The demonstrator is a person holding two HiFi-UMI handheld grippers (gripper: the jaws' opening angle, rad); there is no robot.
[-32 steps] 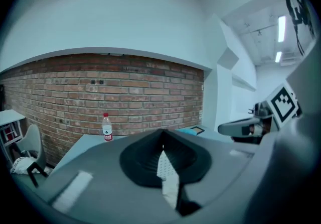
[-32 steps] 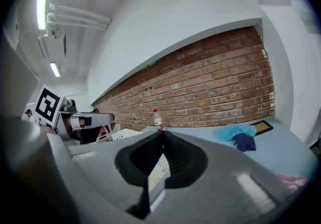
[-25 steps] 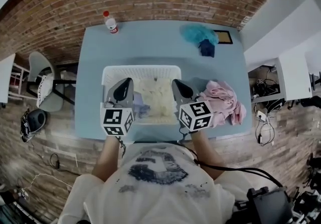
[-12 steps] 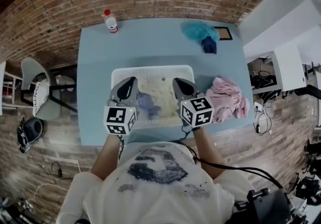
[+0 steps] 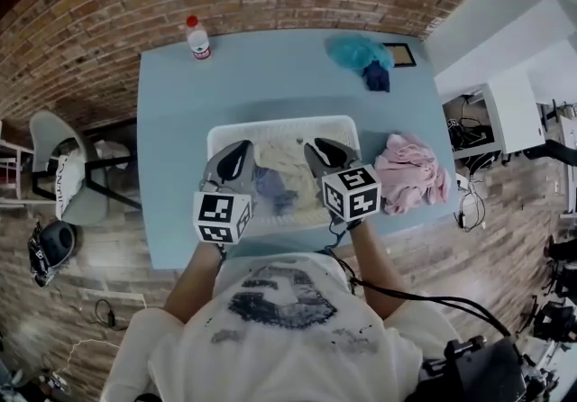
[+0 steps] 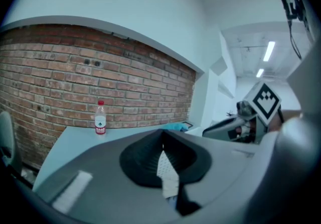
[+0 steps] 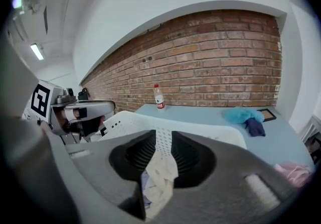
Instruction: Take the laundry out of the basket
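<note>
A white perforated laundry basket [image 5: 279, 123] stands on the blue table [image 5: 180, 121]. Inside it lie a cream cloth [image 5: 285, 159] and a purple-blue cloth [image 5: 270, 188]. Both grippers hover over the basket's near half. My left gripper [image 5: 242, 150] is shut and holds nothing; in the left gripper view [image 6: 161, 135] the basket wall shows below its tips. My right gripper [image 5: 311, 150] has just been opening. A narrow gap [image 7: 163, 135] stands between its jaws, and the cream cloth [image 7: 159, 178] lies under them, not pinched.
A pink pile of laundry [image 5: 413, 173] lies on the table right of the basket. At the back are a teal cloth [image 5: 356, 52], a dark blue cloth [image 5: 376, 77] and a small framed object [image 5: 401, 55]. A water bottle [image 5: 198, 40] stands back left. A chair [image 5: 68, 166] is left.
Both grippers have moved forward and lower, from the basket's near rim to over its contents. More of the purple-blue cloth shows between them.
</note>
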